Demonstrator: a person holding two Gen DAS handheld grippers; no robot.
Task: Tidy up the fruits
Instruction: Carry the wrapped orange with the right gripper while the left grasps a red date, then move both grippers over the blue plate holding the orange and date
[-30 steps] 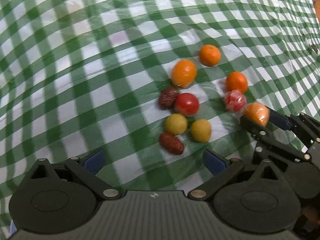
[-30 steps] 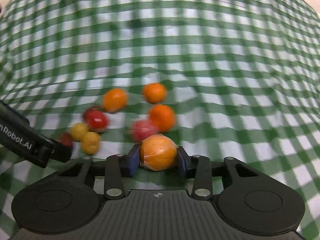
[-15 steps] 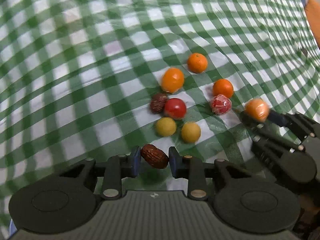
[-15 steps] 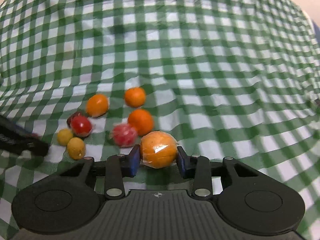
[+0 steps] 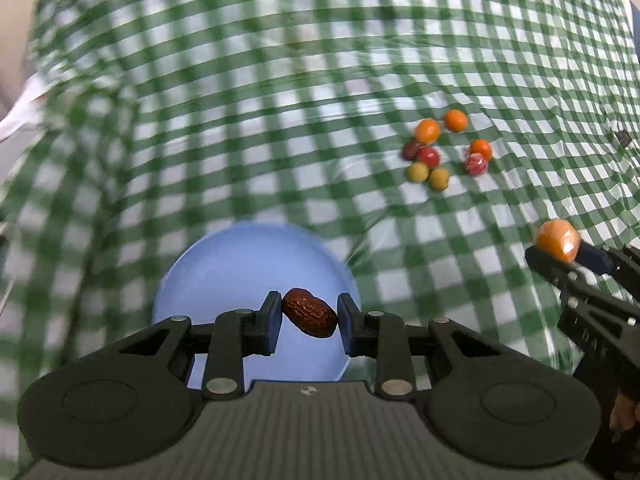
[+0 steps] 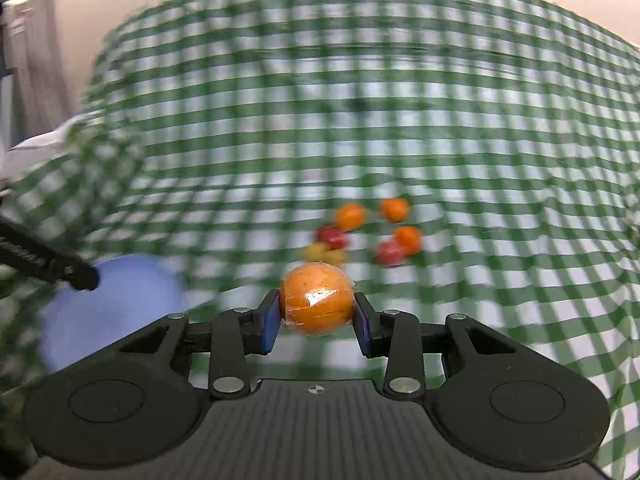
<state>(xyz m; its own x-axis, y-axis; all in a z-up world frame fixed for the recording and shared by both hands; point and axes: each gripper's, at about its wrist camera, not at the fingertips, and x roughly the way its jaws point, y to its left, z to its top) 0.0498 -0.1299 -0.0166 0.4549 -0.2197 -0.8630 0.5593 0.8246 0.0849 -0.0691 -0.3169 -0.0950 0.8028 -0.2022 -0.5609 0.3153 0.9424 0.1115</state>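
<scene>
A carrying step is in hand. In the left wrist view, the left hand-held gripper [image 5: 309, 317] is closed narrowly on a wrinkled brown date [image 5: 309, 318], which is held slantwise between the blue pads [image 5: 273, 322] at the lower middle of the frame, in front of a pale blue plate [image 5: 224, 276]. In the right wrist view, the right hand-held gripper [image 6: 317, 312] is clamped on a film-wrapped orange [image 6: 317, 303], gripped at both sides at the lower middle of the frame; the same plate [image 6: 120, 308] is seen blurred at the lower left, well apart from the orange.

The remaining fruits [image 5: 442, 148] are left in a loose cluster on the green-checked cloth of the worktop [image 5: 240, 120], at the upper right of the left wrist view: several small orange ones, a red one, two yellow ones, a wrapped reddish one and a second dark date. Most of the sorting is judged to be undone.

The plate is judged to be the likely destination for the date. The next move calls for the date to be lowered over the plate and let go only close to its surface, since a round fruit dropped from height is likely to roll off. Where the orange belongs cannot be told.
</scene>
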